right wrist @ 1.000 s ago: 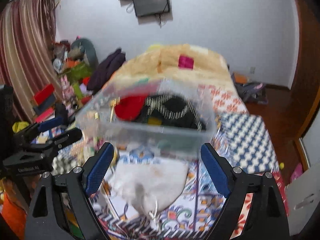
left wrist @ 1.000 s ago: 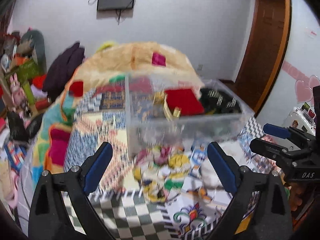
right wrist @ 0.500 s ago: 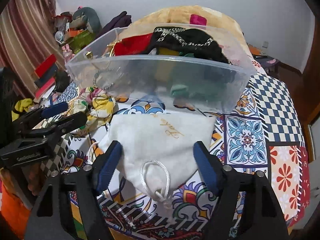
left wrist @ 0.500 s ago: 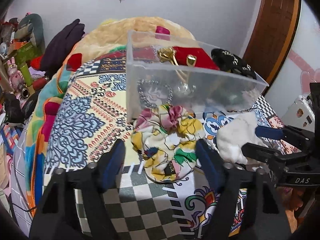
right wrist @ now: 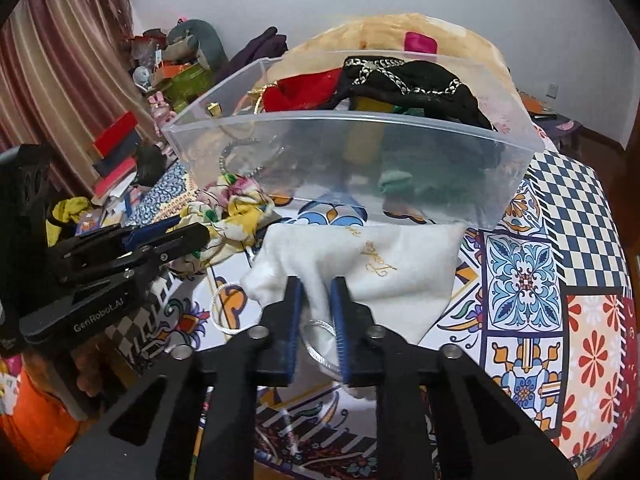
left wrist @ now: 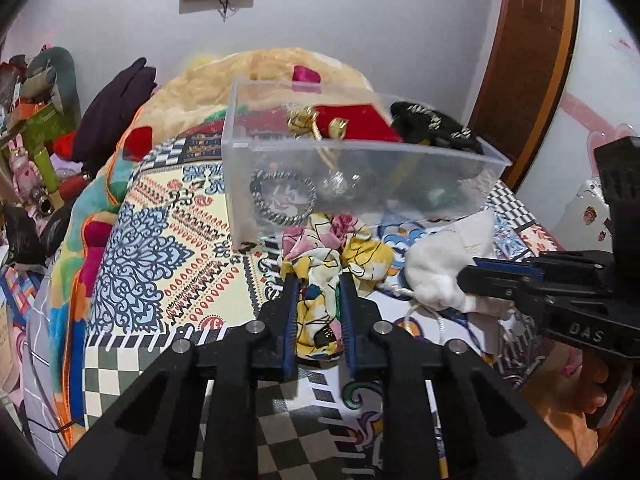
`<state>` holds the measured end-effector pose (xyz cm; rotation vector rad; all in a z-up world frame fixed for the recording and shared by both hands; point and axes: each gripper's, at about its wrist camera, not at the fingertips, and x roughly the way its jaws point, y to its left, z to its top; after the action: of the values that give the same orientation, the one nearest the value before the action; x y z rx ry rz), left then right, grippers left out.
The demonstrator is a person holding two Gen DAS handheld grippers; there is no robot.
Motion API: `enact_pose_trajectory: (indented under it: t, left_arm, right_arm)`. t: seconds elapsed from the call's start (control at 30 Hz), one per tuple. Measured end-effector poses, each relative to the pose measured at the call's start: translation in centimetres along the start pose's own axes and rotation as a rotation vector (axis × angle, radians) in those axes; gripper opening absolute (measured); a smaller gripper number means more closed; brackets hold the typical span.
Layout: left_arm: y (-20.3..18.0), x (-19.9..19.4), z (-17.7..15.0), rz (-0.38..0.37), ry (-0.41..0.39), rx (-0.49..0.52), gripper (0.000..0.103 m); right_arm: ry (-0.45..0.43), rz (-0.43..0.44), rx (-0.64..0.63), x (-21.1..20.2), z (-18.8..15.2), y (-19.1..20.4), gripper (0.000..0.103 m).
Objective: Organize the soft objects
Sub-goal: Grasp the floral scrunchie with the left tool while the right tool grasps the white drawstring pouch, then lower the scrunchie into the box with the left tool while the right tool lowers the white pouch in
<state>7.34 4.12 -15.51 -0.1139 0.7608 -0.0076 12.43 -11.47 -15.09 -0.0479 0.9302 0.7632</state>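
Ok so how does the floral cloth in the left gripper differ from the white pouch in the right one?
The floral cloth is multicoloured and crumpled; the white pouch is plain white with gold lettering and lies flatter. The pouch has a drawstring cord; the cloth shows none. Both lie in front of the clear bin, pinched by the left gripper and right gripper.

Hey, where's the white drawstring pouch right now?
The white drawstring pouch lies on the patterned bedspread just in front of the clear plastic bin, pinched by the right gripper, with the floral fabric on its left.
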Motion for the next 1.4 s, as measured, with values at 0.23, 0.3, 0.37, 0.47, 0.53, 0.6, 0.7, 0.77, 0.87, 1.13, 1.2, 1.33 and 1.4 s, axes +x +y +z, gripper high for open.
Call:
enact_pose_trajectory:
  t: [0.23,0.3,0.37,0.47,0.53,0.6,0.7,0.77,0.87,1.13,1.2,1.33,1.4]
  left_arm:
    - [-0.9,-2.8,0.7,-0.021,-0.074,0.015,0.018]
    - [-1.0,-3.8,1.0,-0.026,-0.099,0.017,0.018]
    - [-1.1,-4.6,1.3,-0.030,-0.121,0.019,0.017]
    - [-1.0,-5.7,2.1,-0.030,-0.158,0.018,0.018]
    - [-0.8,-6.2,2.7,-0.028,-0.178,0.014,0.018]
    - [-0.7,-6.7,3.4,-0.028,-0.197,0.009,0.018]
    - [-0.5,-6.9,4.3,-0.020,-0.213,0.011,0.018]
    - [-0.3,-6.8,5.0,-0.022,-0.216,0.008,0.018]
    - [-0.1,-6.0,6.3,-0.022,-0.215,-0.008,0.018]
    - [0.3,-3.0,8.7,0.015,-0.189,-0.001,0.018]
    - [0.3,-2.0,8.9,0.023,-0.169,-0.001,0.018]
    - [0.6,0.4,9.1,0.019,-0.113,-0.006,0.018]
    - [0.6,1.4,9.1,0.013,-0.089,-0.009,0.018]
  right_arm:
    - [-0.078,0.006,0.020,-2.2,0.3,-0.2,0.006]
    - [-0.102,-0.002,0.015,-3.0,0.5,-0.1,0.006]
    - [-0.125,-0.003,0.013,-3.7,0.6,-0.1,0.006]
    - [-0.173,-0.008,0.008,-5.2,1.0,0.1,0.006]
    - [-0.212,-0.016,0.002,-6.4,1.5,0.2,0.006]
    - [-0.250,-0.026,-0.005,-7.6,2.0,0.4,0.006]
    - [-0.302,-0.047,-0.016,-8.8,3.1,0.6,0.006]
    - [-0.323,-0.055,-0.019,-9.2,3.8,0.8,0.006]
    - [-0.354,-0.062,-0.017,-9.5,5.0,0.7,0.006]
    - [-0.360,-0.072,-0.008,-7.6,7.5,0.4,0.006]
    - [-0.340,-0.078,-0.010,-6.5,7.9,0.3,0.006]
    - [-0.286,-0.097,-0.017,-4.5,8.1,-0.1,0.006]
    - [-0.259,-0.108,-0.016,-3.4,7.9,-0.5,0.006]
